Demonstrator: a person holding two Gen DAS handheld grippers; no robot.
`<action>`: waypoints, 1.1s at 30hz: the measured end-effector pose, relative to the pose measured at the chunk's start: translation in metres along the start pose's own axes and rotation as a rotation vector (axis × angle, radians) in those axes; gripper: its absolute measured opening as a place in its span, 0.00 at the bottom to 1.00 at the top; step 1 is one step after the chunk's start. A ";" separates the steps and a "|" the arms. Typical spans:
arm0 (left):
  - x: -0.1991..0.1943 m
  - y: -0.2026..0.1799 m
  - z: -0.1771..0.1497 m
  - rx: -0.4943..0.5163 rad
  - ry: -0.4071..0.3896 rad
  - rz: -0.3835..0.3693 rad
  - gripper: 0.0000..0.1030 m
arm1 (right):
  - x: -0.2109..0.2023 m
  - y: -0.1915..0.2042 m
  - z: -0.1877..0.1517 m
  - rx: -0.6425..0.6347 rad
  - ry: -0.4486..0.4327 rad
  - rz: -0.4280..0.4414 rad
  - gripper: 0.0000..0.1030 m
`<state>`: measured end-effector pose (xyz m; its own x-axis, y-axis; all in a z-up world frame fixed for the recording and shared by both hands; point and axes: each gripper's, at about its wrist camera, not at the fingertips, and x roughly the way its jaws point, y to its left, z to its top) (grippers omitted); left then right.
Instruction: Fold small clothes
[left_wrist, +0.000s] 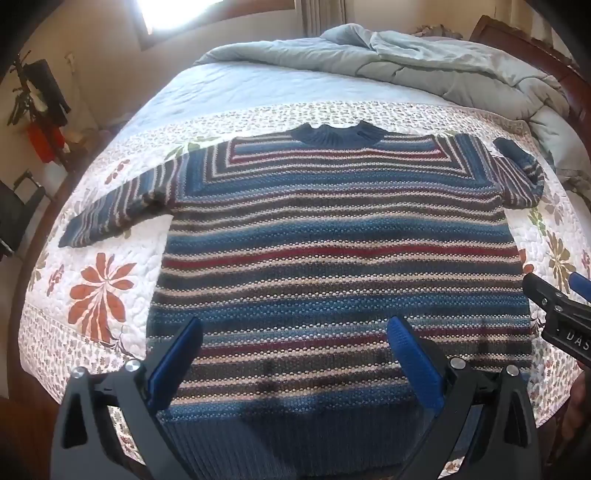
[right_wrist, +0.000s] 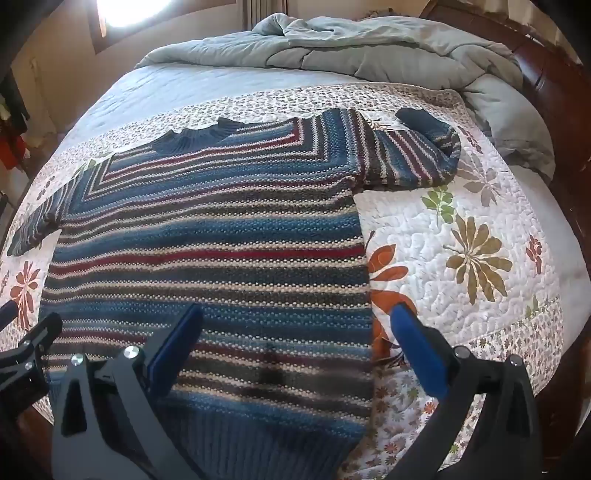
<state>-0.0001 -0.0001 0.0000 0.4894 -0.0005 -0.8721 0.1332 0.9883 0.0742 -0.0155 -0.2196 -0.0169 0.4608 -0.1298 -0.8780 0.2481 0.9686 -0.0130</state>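
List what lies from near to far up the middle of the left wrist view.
Left gripper, open → sweater hem → striped sweater body → collar → floral quilt → pale sheet → bunched duvet.

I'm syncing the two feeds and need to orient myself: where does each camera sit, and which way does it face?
Left wrist: on the left gripper, angled down over the striped sweater near its hem; its own open blue fingers show, and the right gripper at the right edge.
Right wrist: on the right gripper, angled down over the sweater's right side edge and the floral quilt; its open fingers show, and the left gripper at the left edge.
Shared: sweater, quilt, grey comforter, window.
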 end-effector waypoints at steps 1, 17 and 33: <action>0.000 0.000 0.000 0.001 0.000 0.000 0.97 | 0.000 0.001 0.000 -0.001 0.001 0.000 0.98; -0.001 -0.004 0.005 0.001 -0.001 0.000 0.97 | 0.003 0.001 0.000 0.000 0.002 0.005 0.98; 0.001 -0.001 0.002 0.001 0.001 0.001 0.97 | 0.005 0.005 -0.001 -0.005 0.007 0.007 0.98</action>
<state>0.0019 -0.0015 -0.0006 0.4887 0.0002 -0.8725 0.1335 0.9882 0.0750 -0.0133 -0.2149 -0.0218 0.4564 -0.1212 -0.8815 0.2409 0.9705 -0.0087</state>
